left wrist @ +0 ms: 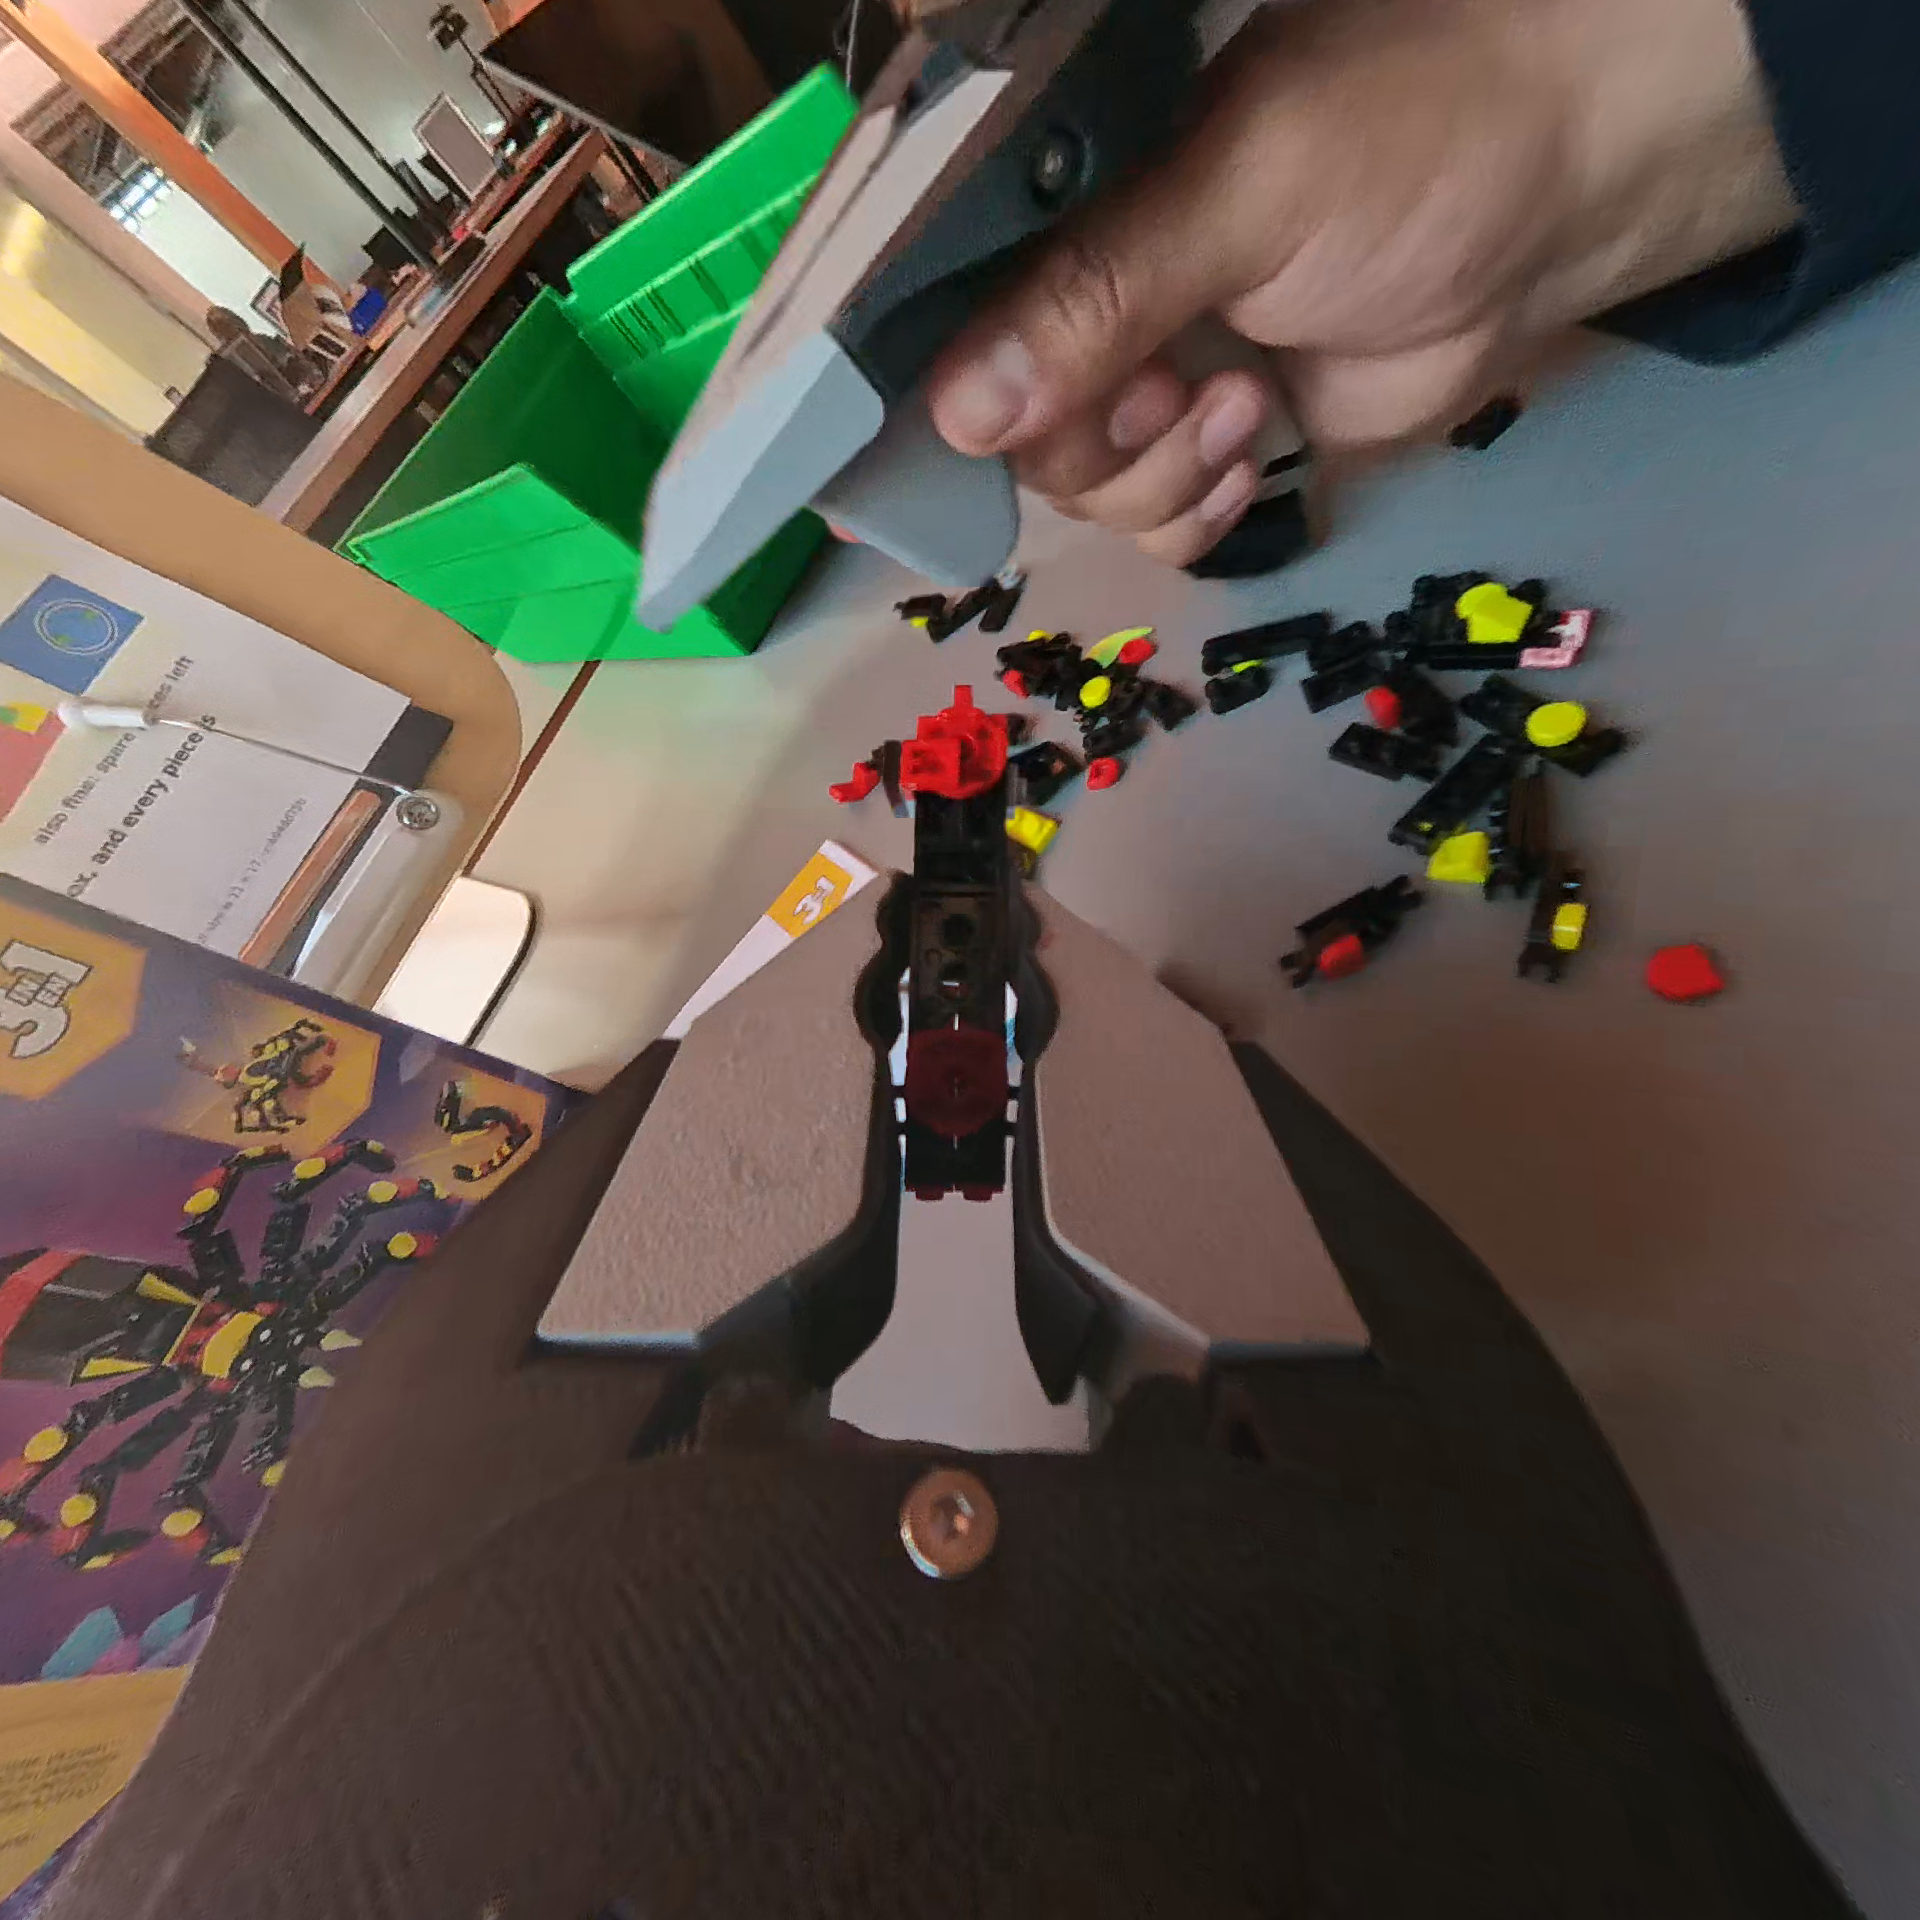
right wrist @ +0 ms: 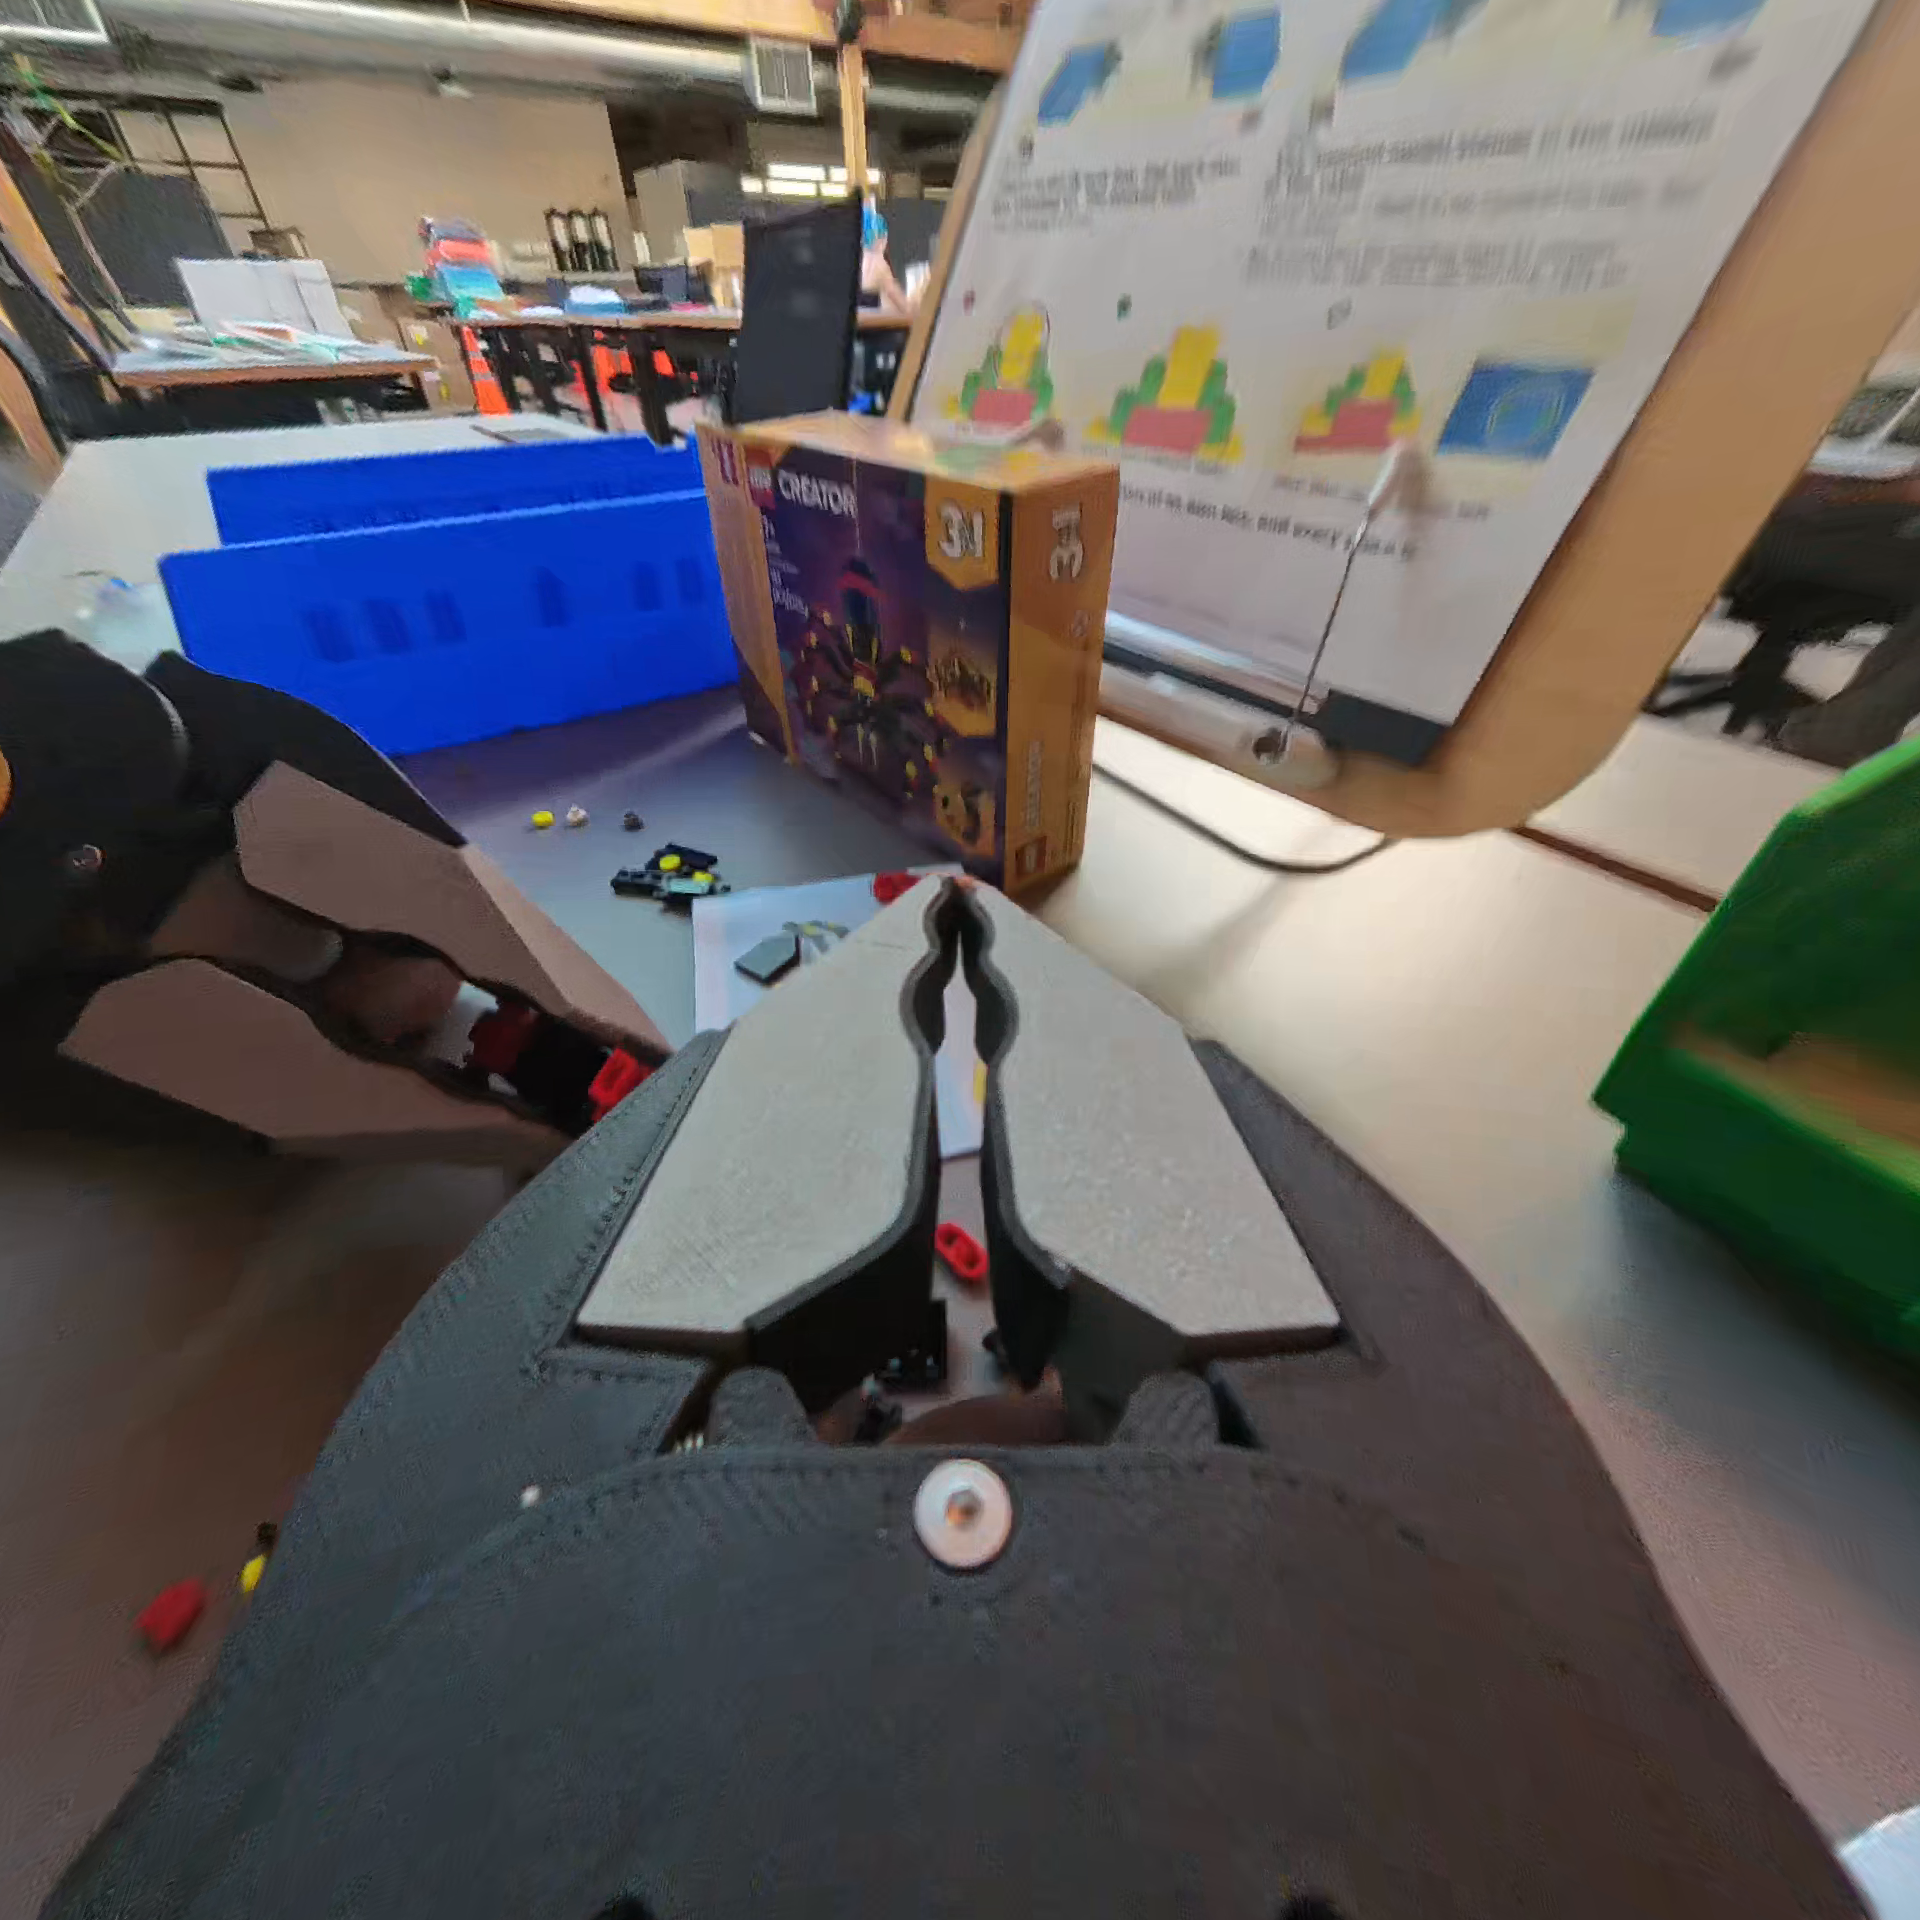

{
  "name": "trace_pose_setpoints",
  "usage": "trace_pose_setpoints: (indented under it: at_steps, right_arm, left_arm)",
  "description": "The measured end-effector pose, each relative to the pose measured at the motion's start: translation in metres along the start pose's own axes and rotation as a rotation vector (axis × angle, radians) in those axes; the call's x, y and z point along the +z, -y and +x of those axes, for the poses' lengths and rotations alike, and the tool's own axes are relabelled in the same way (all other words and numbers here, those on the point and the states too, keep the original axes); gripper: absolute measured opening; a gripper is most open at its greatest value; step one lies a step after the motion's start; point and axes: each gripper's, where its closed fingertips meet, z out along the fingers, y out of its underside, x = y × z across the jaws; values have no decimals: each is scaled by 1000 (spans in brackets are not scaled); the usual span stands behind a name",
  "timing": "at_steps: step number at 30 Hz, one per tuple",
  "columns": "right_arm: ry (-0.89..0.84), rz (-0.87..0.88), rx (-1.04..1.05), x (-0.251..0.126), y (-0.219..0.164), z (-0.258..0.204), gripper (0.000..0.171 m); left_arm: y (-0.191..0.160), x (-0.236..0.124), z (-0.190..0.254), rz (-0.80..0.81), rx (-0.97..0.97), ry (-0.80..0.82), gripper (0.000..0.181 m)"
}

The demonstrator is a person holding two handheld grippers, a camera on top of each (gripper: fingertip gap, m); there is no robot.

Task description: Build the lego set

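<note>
Left tongs (left wrist: 954, 997): your fingers pinch a black-and-red lego piece (left wrist: 956, 883), red end forward.
Right tongs (right wrist: 954, 904): tips pressed together, nothing visible between.
Loose bricks (left wrist: 1455, 748): scattered on your table (left wrist: 1714, 1195).

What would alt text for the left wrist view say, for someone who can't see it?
The left gripper clamps a slim black and red lego assembly above a grey table. Beyond it lie loose black, yellow and red pieces, and a hand holds the right gripper over them. The lego box and a green bin sit to the left.
</note>
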Motion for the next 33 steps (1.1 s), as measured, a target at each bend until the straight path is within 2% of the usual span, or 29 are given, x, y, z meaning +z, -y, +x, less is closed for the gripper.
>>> trace_pose_setpoints:
  at_steps: [3,4,5,8,12,14,16,19,22,25,27,33]
  right_arm:
    - [61,36,-28,-5,4,-9,0]
    - [61,61,-63,-8,8,-13,11]
    - [61,65,-99,-8,8,-18,20]
    - [96,9,-220,-3,-1,-45,28]
    - [21,44,-415,0,-1,-55,27]
    - [-82,90,-548,-4,3,-41,15]
    - [-185,53,-645,-8,-2,-20,13]
    - [-321,-22,-660,-14,-8,14,14]
    - [-476,-65,-672,-28,-9,49,12]
    - [-596,-79,-643,-42,-8,73,10]
    - [-641,-67,-616,-49,-5,78,8]
    - [-649,-84,-665,-39,-7,75,0]
  left_arm:
    - [-15,0,-14,-57,26,63,14]
    - [-15,-2,-19,-45,6,76,14]
    - [-11,-5,-24,-15,-31,86,14]
    - [-5,-12,-35,54,-171,85,15]
    - [6,-23,-45,183,-287,43,14]
    - [12,-33,-51,287,-401,-33,15]
    - [20,-46,-54,408,-500,-149,15]
    - [27,-59,-47,504,-636,-390,14]
    - [24,-60,-61,537,-826,-426,14]
    - [11,-51,-66,477,-1007,-441,14]
    - [3,-45,-68,422,-1047,-400,14]
    - [-28,-33,-98,302,-1066,-86,14]
